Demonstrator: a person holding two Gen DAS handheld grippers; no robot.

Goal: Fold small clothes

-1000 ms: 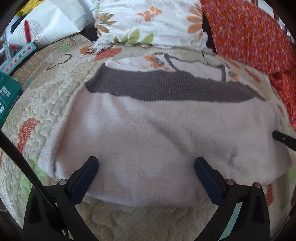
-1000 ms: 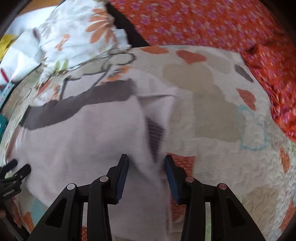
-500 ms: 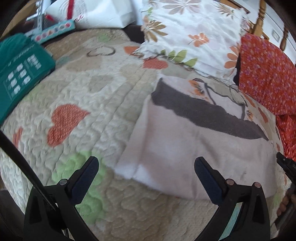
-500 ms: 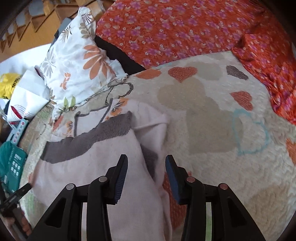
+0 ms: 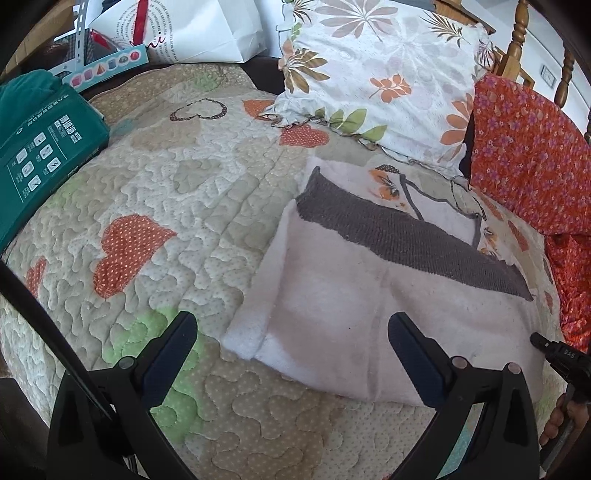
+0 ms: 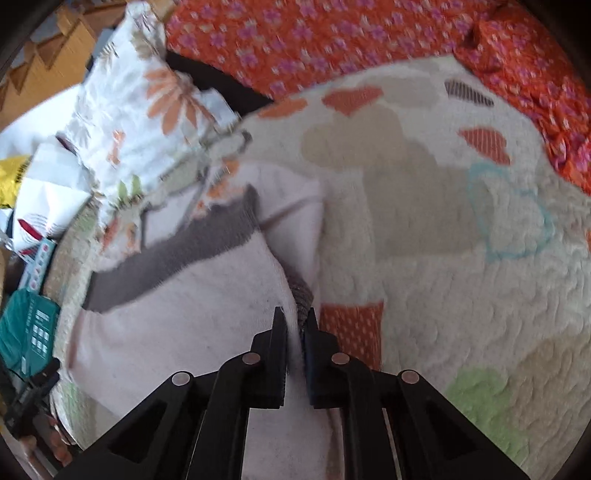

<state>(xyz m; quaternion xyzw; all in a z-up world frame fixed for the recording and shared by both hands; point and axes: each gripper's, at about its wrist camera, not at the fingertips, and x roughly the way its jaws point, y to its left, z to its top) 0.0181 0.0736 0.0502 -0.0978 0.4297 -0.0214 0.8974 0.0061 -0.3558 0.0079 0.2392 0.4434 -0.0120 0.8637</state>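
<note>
Teal pack (image 5: 40,155) (print unreadable), bag (image 5: 192,33) perhaps lettered

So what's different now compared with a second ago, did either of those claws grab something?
The right gripper has just closed its jaws on the edge of the pale pink garment; a second ago they stood open around that fold. The left gripper swung aside, so the garment now lies to the right in its view. It stays open, holding nothing. The garment, floral pillow and quilt lie as before.
</note>
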